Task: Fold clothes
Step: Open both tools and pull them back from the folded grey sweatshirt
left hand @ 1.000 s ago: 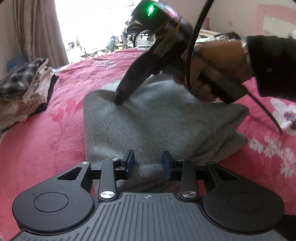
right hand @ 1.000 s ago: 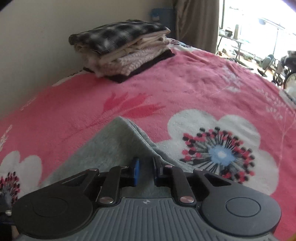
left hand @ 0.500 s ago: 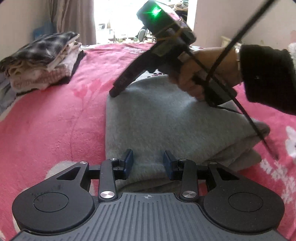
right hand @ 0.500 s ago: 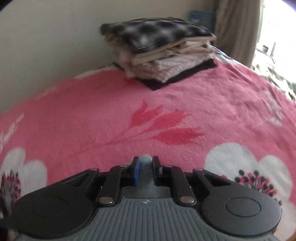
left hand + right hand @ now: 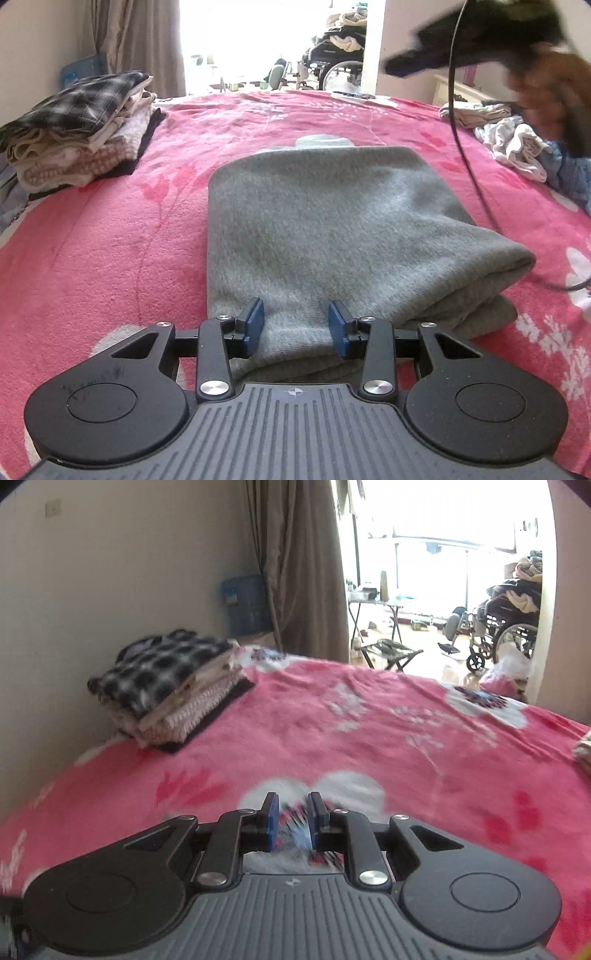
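Pink floral blanket, folded grey garment, stacked clothes, curtain

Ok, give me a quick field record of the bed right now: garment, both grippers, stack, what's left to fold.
garment: grey garment folded, lying flat on the pink blanket
left gripper: open, low at the garment's near edge, pads either side of the cloth, not clamped
right gripper: narrow gap, nothing between the pads, up off the blanket, blurred
stack: folded clothes, plaid on top, far left by the wall
unfolded: loose clothes at far right
doorway: wheelchair beyond the bed
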Available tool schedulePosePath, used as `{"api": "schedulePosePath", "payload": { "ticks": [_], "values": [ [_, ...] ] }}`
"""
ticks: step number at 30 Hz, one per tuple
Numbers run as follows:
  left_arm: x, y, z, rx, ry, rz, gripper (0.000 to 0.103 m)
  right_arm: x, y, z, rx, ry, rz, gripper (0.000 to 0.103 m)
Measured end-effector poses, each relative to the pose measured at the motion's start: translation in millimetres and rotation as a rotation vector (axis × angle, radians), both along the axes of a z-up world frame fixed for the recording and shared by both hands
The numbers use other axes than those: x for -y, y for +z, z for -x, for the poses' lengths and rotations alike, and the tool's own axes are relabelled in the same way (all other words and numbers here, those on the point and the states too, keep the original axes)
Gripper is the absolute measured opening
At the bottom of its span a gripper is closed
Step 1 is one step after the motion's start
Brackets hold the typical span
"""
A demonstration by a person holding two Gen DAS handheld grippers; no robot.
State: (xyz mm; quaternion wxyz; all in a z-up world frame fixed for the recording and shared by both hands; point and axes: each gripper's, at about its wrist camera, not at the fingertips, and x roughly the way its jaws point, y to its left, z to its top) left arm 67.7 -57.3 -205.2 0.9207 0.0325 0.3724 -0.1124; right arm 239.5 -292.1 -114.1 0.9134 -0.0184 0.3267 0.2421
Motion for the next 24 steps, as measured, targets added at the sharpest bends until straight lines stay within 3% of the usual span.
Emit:
{"api": "schedulePosePath", "payload": {
  "ticks": [5,8,10,12,14,17,19,22,24],
  "values": [
    [2,1,2,0.004,-0.004,-0.013,0.039,6,-39,6,-0.112,0.011,0.017,0.019],
    [3,0,2,0.007,-0.007,-0.021,0.039,4,-77,-9,-0.172,-0.045,-0.008,0.017],
    [3,0,3,0.010,-0.011,-0.021,0.039,-1,-103,-20,-0.187,-0.119,0.026,0.017],
    [4,0,2,0.012,-0.014,-0.028,0.039,2,-115,-27,-0.209,-0.203,0.015,0.017],
    [4,-1,1,0.011,-0.015,-0.028,0.040,10,-107,-23,-0.168,-0.251,-0.017,0.017],
    [3,-1,0,0.007,-0.012,-0.016,0.040,30,-71,-1,-0.081,-0.246,-0.101,0.017],
    [3,-1,0,0.007,-0.011,-0.016,0.040,40,-46,18,-0.059,-0.168,-0.164,0.018],
    [4,-2,1,0.012,-0.014,-0.024,0.040,38,-26,49,-0.078,0.029,-0.174,0.018],
    [4,-2,2,0.016,-0.014,-0.029,0.040,27,-36,64,-0.133,0.123,-0.115,0.018]
  ]
}}
